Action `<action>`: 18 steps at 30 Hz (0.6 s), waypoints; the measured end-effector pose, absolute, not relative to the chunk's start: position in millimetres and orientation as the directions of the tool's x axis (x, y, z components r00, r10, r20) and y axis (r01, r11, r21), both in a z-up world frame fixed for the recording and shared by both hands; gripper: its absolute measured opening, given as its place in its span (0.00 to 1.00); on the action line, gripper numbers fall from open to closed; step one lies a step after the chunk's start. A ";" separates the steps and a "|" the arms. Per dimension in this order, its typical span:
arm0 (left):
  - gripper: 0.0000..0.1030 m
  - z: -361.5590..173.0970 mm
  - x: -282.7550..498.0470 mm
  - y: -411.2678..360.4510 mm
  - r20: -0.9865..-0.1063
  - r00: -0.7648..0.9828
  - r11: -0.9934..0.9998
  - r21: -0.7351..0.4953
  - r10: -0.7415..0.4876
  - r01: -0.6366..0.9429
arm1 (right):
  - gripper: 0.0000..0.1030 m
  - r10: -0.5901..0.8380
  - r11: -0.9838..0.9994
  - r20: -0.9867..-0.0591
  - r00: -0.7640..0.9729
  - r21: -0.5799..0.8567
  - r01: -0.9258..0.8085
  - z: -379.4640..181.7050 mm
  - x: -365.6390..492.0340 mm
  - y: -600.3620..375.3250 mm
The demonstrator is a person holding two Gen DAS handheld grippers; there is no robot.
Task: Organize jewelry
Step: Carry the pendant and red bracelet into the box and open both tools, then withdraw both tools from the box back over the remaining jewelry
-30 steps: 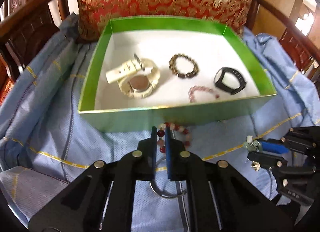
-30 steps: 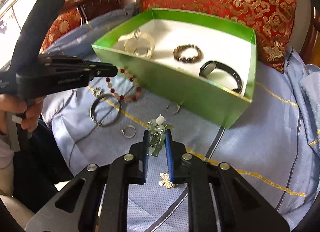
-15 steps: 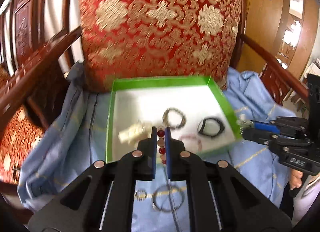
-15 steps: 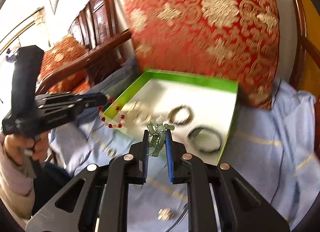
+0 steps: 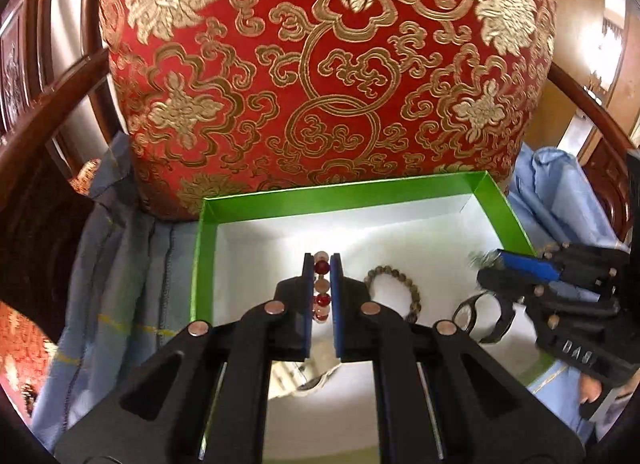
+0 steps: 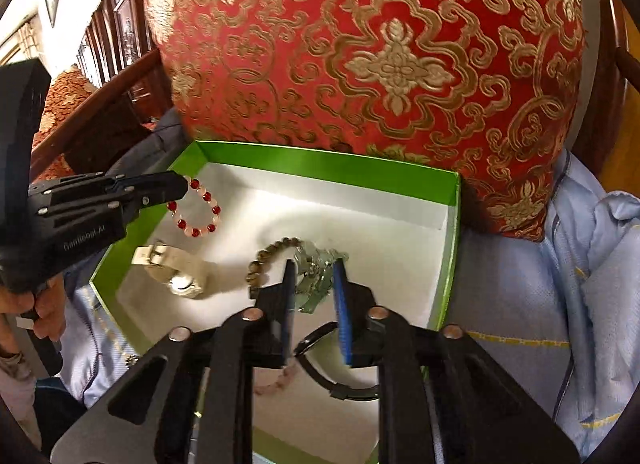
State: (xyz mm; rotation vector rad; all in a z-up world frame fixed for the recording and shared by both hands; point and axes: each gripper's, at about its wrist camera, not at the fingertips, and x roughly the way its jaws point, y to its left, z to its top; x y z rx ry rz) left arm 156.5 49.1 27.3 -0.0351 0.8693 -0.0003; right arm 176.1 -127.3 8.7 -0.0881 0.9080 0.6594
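Observation:
A green box (image 5: 340, 196) (image 6: 328, 167) with a white floor lies on the blue cloth. My left gripper (image 5: 321, 264) is shut on a red and pink bead bracelet (image 5: 322, 290) (image 6: 196, 207) and holds it above the box's left half. My right gripper (image 6: 314, 272) has its jaws parted, and a pale green jade charm (image 6: 318, 278), blurred, sits between them over the box's middle. In the box lie a brown bead bracelet (image 5: 394, 278) (image 6: 266, 256), a cream watch (image 6: 176, 268), a black watch (image 5: 484, 320) (image 6: 340, 380) and a pink bead bracelet (image 6: 276, 382).
A red and gold cushion (image 5: 320, 63) stands upright right behind the box. Dark wooden chair arms (image 5: 44, 119) run along both sides. The blue cloth (image 6: 520, 304) covers the seat around the box. A hand (image 6: 44, 312) holds the left gripper's handle.
Both grippers rose from the cloth and moved forward over the box with their pieces. The right gripper's jaws have parted and the jade charm now looks loose between them.

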 end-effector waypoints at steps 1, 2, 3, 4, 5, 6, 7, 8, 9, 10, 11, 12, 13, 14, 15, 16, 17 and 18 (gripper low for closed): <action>0.09 27.9 157.6 49.4 -0.762 0.647 0.999 -0.033 -0.011 -0.022 | 0.42 0.494 0.804 -0.751 0.438 0.203 -0.559 10.6 175.3 -130.0; 0.13 28.8 157.1 49.3 -0.759 0.651 0.999 -0.033 -0.006 -0.030 | 0.46 0.499 0.805 -0.744 0.443 0.209 -0.555 13.1 174.1 -132.1; 0.21 31.3 154.7 48.8 -0.754 0.657 0.999 -0.036 -0.007 -0.030 | 0.46 0.510 0.804 -0.733 0.450 0.221 -0.553 18.3 171.6 -135.6; 0.25 33.8 151.5 48.2 -0.747 0.664 0.999 -0.037 -0.008 -0.028 | 0.46 0.529 0.797 -0.720 0.449 0.239 -0.555 25.6 168.2 -140.6; 0.31 36.8 146.6 47.7 -0.739 0.673 0.999 -0.032 -0.006 -0.026 | 0.46 0.543 0.791 -0.711 0.446 0.256 -0.555 31.5 164.7 -146.1; 0.33 40.5 138.8 46.4 -0.733 0.680 1.000 -0.022 -0.001 -0.022 | 0.46 0.555 0.786 -0.705 0.440 0.273 -0.554 37.4 159.5 -152.2; 0.33 43.7 130.7 45.4 -0.732 0.681 1.000 -0.015 0.000 -0.016 | 0.47 0.563 0.782 -0.704 0.432 0.287 -0.553 41.0 153.4 -158.8; 0.35 46.5 119.2 44.5 -0.734 0.679 1.000 -0.012 -0.002 -0.011 | 0.47 0.571 0.777 -0.707 0.418 0.299 -0.554 43.8 145.2 -165.2; 0.38 48.1 107.5 43.8 -0.741 0.672 1.000 -0.015 -0.006 -0.009 | 0.49 0.575 0.771 -0.711 0.404 0.305 -0.560 45.3 137.1 -168.2; 0.41 48.5 96.3 42.7 -0.748 0.663 1.000 -0.020 -0.010 -0.008 | 0.51 0.573 0.763 -0.724 0.384 0.301 -0.572 44.6 125.1 -174.0; 0.45 47.8 83.7 41.1 -0.756 0.654 1.000 -0.027 -0.019 -0.003 | 0.55 0.567 0.762 -0.733 0.377 0.292 -0.578 41.4 119.3 -177.1; 0.51 44.1 68.6 38.9 -0.763 0.645 0.999 -0.039 -0.039 0.014 | 0.57 0.552 0.762 -0.750 0.365 0.275 -0.586 35.0 106.5 -184.0; 0.53 38.4 57.1 36.9 -0.772 0.633 0.998 -0.049 -0.056 0.028 | 0.60 0.538 0.766 -0.766 0.351 0.271 -0.583 27.6 98.2 -189.3; 0.57 29.1 46.0 35.4 -0.788 0.612 0.998 -0.059 -0.069 0.036 | 0.62 0.522 0.775 -0.783 0.338 0.270 -0.571 18.7 91.7 -193.5; 0.58 14.8 34.9 33.8 -0.816 0.573 0.997 -0.066 -0.073 0.032 | 0.62 0.506 0.786 -0.799 0.326 0.271 -0.556 11.6 86.8 -199.0; 0.59 2.9 26.3 32.2 -0.840 0.539 0.997 -0.068 -0.069 0.021 | 0.62 0.474 0.806 -0.825 0.307 0.268 -0.527 -1.0 81.5 -205.9; 0.62 -4.8 20.9 31.3 -0.853 0.518 0.998 -0.069 -0.065 0.011 | 0.62 0.442 0.825 -0.850 0.288 0.259 -0.503 -13.1 77.0 -209.8; 0.67 -14.6 12.0 29.2 -0.865 0.498 0.997 -0.073 -0.061 -0.004 | 0.62 0.422 0.836 -0.864 0.274 0.254 -0.486 -23.7 72.5 -210.1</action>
